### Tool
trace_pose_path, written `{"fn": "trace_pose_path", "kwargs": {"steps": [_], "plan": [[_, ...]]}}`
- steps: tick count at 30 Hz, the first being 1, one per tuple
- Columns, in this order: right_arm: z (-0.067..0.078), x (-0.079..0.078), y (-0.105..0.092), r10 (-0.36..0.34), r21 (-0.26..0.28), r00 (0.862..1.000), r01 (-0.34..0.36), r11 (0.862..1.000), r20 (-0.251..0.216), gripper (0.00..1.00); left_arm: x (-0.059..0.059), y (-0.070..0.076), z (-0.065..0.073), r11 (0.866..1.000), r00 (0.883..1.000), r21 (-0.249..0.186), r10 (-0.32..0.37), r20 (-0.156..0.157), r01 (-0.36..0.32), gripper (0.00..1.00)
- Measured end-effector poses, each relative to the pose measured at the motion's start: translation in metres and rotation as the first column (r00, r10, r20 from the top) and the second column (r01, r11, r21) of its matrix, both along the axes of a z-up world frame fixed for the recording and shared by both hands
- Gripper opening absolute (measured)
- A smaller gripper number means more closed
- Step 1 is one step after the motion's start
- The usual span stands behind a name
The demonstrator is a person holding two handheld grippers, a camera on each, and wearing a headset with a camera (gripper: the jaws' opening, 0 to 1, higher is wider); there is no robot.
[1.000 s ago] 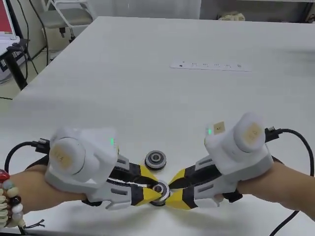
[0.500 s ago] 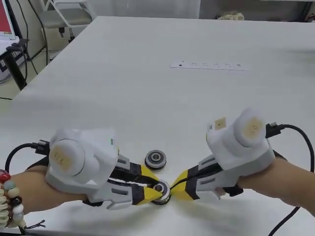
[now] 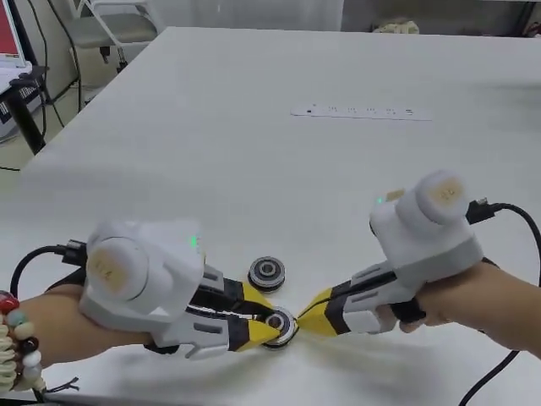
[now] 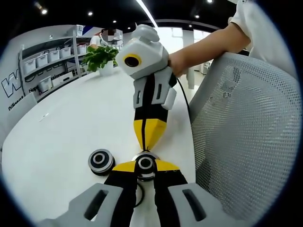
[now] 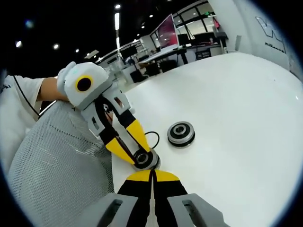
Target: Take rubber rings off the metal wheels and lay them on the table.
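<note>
A small metal wheel (image 3: 280, 322) with a black rubber ring sits near the table's front edge. My left gripper (image 3: 272, 328) is shut on it, yellow jaws clamping its sides (image 4: 145, 163). My right gripper (image 3: 310, 317) comes from the opposite side. Its jaws are shut, and the tips pinch the ring at the wheel's rim (image 5: 144, 160). A second wheel (image 3: 266, 273) with its ring on lies flat just behind; it is also in the left gripper view (image 4: 101, 161) and the right gripper view (image 5: 181, 134). A loose black ring (image 5: 152, 138) lies beside the left gripper.
A white power strip (image 3: 362, 112) lies far back on the white table (image 3: 254, 152). A grey mesh chair back (image 4: 241, 127) stands close behind the table's front edge. Cables trail from both grippers.
My right gripper has drawn back to the right and lifted its body, its tips still at the wheel's edge. The left gripper and the second wheel have stayed put.
</note>
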State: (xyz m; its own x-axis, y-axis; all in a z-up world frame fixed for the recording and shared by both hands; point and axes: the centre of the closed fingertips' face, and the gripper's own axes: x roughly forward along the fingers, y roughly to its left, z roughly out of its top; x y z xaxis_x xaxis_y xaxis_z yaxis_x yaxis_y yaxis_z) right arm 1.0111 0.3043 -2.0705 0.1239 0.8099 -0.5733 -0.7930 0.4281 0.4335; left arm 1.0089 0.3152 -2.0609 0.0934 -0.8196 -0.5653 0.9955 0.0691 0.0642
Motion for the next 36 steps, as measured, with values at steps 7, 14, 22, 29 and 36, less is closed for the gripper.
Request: {"fn": "trace_pose_path", "kwargs": {"steps": [7, 14, 22, 29, 36], "plan": [[0.004, -0.002, 0.001, -0.047, 0.073, 0.995, 0.053, 0.996, -0.082, 0.0, -0.001, -0.001, 0.0, 1.0, 1.0, -0.005, -0.001, -0.009, 0.001, 0.07], [0.008, -0.005, 0.006, -0.076, 0.108, 0.989, 0.09, 0.99, -0.127, 0.0, 0.0, -0.001, 0.0, 1.0, 1.0, 0.002, -0.004, -0.005, 0.004, 0.07], [0.009, -0.006, 0.008, -0.084, 0.121, 0.985, 0.103, 0.987, -0.149, 0.0, -0.001, -0.002, 0.0, 1.0, 1.0, 0.003, -0.005, -0.005, 0.005, 0.07], [0.011, -0.007, 0.01, -0.081, 0.133, 0.985, 0.102, 0.986, -0.155, 0.0, -0.001, -0.002, 0.0, 1.0, 1.0, 0.003, -0.007, -0.004, 0.007, 0.07], [0.012, -0.007, 0.011, -0.075, 0.14, 0.985, 0.097, 0.985, -0.153, 0.0, 0.0, -0.002, 0.0, 1.0, 1.0, 0.004, -0.006, -0.002, 0.006, 0.07]]}}
